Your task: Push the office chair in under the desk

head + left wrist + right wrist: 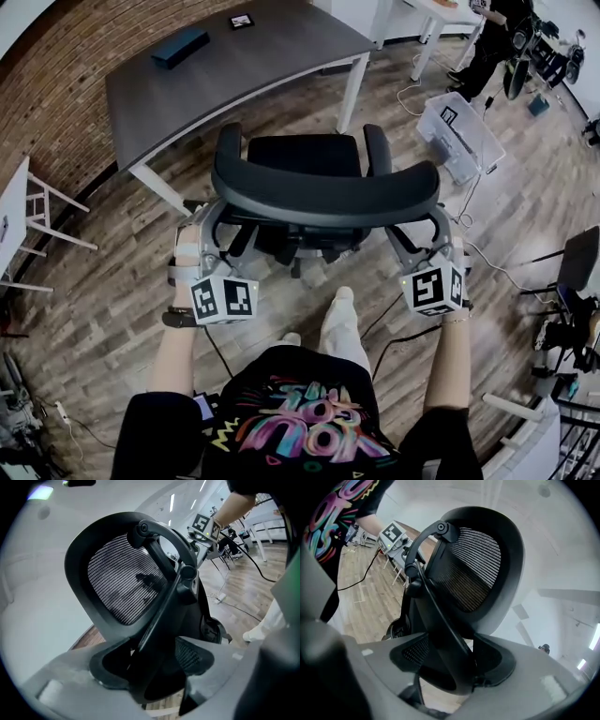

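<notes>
broadly, a wood floor (112, 281) is being seen across the head view, with a brick wall (56, 103) running along its upper left. a grey desk (234, 70) is being shown at the top, just beside that wall. the office chair (305, 155) is being held in front of the desk, its seat facing the desk's near edge and stopping just short of it, not under the top. its backrest (323, 192) is being turned towards the person. the left gripper (204, 225) is being clamped on the left end of the backrest frame, its jaws standing wide with the dark frame pinched between them. the right gripper (424, 234) is being closed likewise on the right end, jaws wide around the frame. a clear bin (459, 136) is being shown on the floor, right of the chair. on the desk a dark box (180, 47) and, nearer the far edge, a small marker card (241, 21) are being seen, well apart from the chair.
</notes>
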Demonstrator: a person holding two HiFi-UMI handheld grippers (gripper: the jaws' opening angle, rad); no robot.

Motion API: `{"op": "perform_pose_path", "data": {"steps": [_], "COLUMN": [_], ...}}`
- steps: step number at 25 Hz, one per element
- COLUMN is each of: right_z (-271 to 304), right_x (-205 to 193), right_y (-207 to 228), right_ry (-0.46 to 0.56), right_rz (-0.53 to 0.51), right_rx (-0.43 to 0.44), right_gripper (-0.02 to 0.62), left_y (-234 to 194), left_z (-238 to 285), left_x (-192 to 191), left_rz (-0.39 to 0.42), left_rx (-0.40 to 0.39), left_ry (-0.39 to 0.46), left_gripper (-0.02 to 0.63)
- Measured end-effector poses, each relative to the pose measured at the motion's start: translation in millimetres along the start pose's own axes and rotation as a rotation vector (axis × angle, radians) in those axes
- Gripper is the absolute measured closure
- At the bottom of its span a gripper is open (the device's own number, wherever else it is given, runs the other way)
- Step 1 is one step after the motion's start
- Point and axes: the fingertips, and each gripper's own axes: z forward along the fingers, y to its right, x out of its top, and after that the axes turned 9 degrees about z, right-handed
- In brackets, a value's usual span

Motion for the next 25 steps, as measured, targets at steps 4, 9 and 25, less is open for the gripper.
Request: {"op": "perform_pose_path", "data": {"steps": [4,9,25], "right_z": [23.4,55.6,184.9], "right_x": [-0.2,-2.0,-2.9], "right_y": [18.5,46.1,131.4], "right_ry": [0.027,0.052,0.148], "right_rz": [-0.018,-0.036,-0.107], "right_rx": [0.031,0.070,0.200], "right_gripper": [0.305,0.305,0.305], "left_y": [-8.2,-19.4,-59.0], "left_z": [19.1,48.2,153.4], "left_x": [-1.0,0.1,-13.1], "left_rz": [-0.014,-0.036,-0.064], "left_rx": [0.020,0.038,0.122], "left_ry": [-0.039,-0.092,-0.283], "left_gripper": [0.314,0.314,0.313]}}
